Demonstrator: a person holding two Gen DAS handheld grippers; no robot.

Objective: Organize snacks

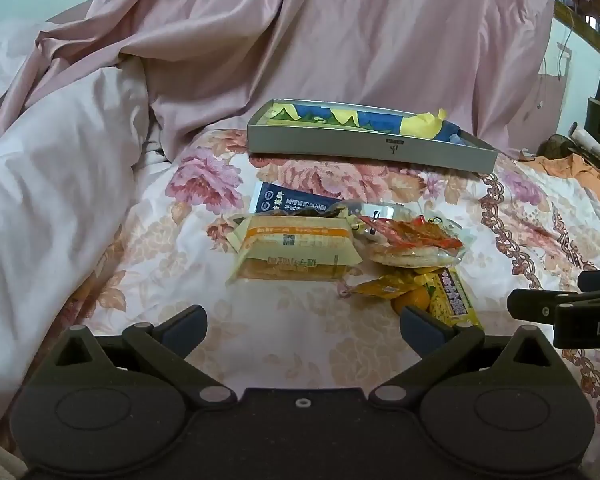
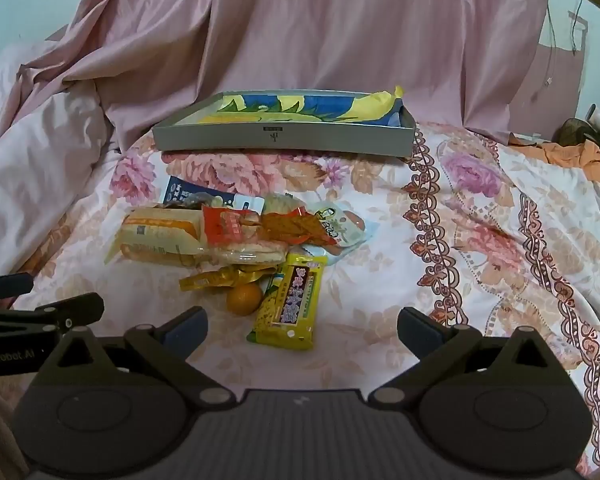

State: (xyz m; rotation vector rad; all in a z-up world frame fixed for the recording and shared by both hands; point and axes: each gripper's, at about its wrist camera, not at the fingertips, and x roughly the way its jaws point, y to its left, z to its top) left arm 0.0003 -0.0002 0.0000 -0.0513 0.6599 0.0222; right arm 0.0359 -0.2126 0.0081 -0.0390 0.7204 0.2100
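- The left gripper hovers low over the flowered bedspread, its two dark fingers spread wide with nothing between them; the right gripper hangs beside it, equally wide apart and empty.
- The snacks lie in a loose heap on the bedspread just ahead of both grippers: a cream-and-orange wrapped bread pack, a clear bag of red-wrapped pieces, a yellow rectangular packet with printed characters, a crinkled gold foil wrapper and a small round orange fruit.
- Beyond the heap sits a shallow grey rectangular box lined with blue-and-yellow patterned paper, likely the place for the snacks; whether anything already lies in it is hard to tell from this low angle.
- The yellow packet is nearest the right gripper and lies free on top, so it looks the best first pick: close on its long edges, not its ends.
- Lift straight up, as the fruit touches it and may roll.
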